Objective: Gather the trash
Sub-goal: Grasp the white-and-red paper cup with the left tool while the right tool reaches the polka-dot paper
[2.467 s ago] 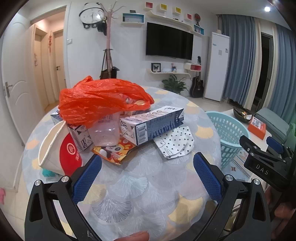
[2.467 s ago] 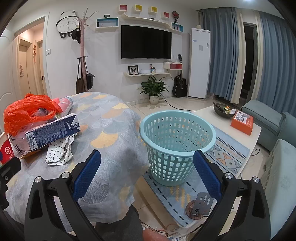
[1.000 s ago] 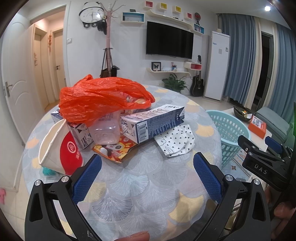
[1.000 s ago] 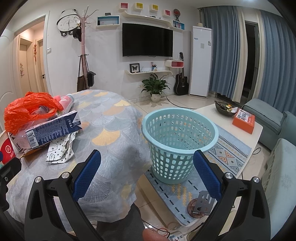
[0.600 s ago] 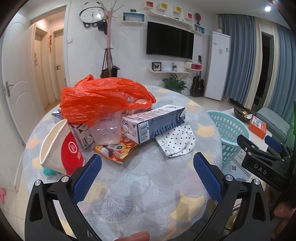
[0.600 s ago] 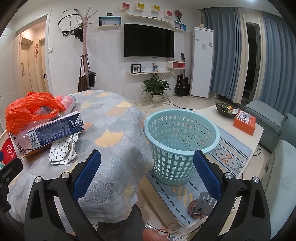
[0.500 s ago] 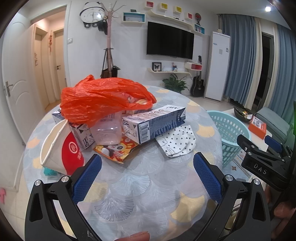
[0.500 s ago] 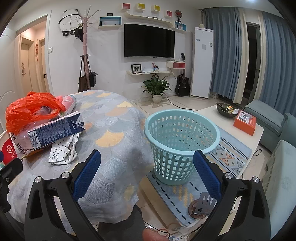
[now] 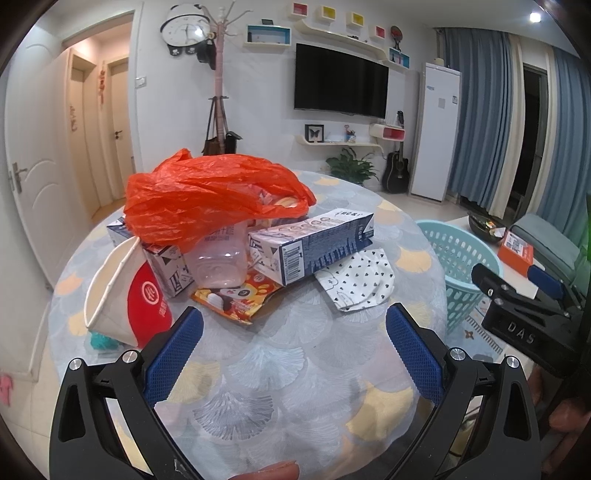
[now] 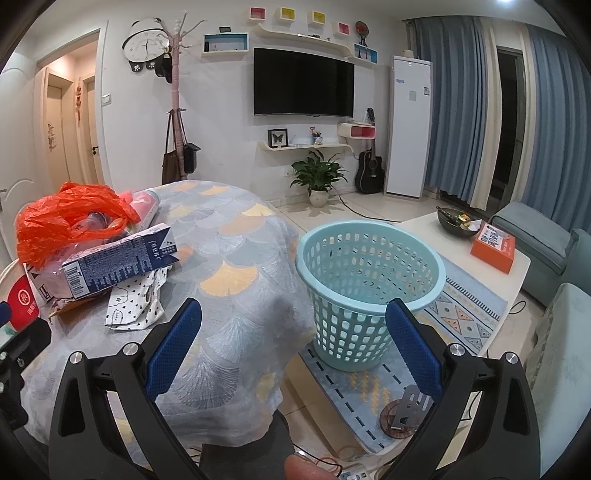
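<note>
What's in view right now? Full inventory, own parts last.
plastic bag: 1, orange, atop the pile
milk carton: 1, blue-white, lying on its side
second carton: 1, white, under bag
clear tub: 1, pile centre
snack wrapper: 1, orange, flat
paper cup: 1, red-white, tipped
patterned paper: 1, white
table: 1, grey cloth
basket: 1, teal, on floor
left hand-held gripper: open
right hand-held gripper: open

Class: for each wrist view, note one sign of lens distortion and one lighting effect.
Left wrist view: the white door frame bows outward, and a ceiling spotlight flares. Right wrist view: the blue curtains curve at the edge, and the black wall television shows only a dull sheen.
</note>
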{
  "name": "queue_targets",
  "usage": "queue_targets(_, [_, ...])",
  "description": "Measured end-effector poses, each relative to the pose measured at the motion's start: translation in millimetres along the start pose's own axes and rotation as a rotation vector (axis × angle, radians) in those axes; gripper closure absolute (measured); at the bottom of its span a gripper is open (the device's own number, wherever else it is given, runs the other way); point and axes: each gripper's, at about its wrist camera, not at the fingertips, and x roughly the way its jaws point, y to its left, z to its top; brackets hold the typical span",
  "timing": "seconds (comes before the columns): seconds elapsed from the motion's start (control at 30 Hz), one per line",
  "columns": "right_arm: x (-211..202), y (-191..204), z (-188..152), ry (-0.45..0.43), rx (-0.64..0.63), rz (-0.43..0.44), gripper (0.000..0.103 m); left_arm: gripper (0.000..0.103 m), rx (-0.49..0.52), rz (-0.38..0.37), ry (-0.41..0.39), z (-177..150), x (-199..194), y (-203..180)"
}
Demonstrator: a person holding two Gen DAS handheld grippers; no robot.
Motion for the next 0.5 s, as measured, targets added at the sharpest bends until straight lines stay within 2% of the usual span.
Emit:
queue_targets(0.07, [-0.4,0.9,0.2,-0.002,-0.004,0.008,0.008,0.007,0.012,0.045,-0.019,-3.9,-2.2,1.1])
queue_targets(0.2, [1.3,4.6,-0.9,0.002,-0.003,0.035,0.008,0.007,0.043,0.248,-0.192,-12.0,-26.7,13.4])
queue_targets(0.27, [1.5,9.5,-1.0,0.002,-0.003,0.064,0.008,0.007,0.065,0.314,-0.244,-14.0,-34.1,19.7])
queue_targets(0.33, [-1.8,17.3,-0.2,-0.015,-0.012,0.115,0.008,0.007,0.069,0.353,-0.249,-12.3,-34.3,26.5])
queue_targets(0.4, [-6.1,28.1,0.7,-0.035,-0.035,0.147,0.008,0.007,0.058,0.385,-0.220,-12.0,-28.3,38.3])
queue_targets(0.5, [-10.5,46.0,0.8,-0.060,-0.078,0.193,0.008,0.007,0.004,0.384,-0.171,-11.8,-21.4,59.6])
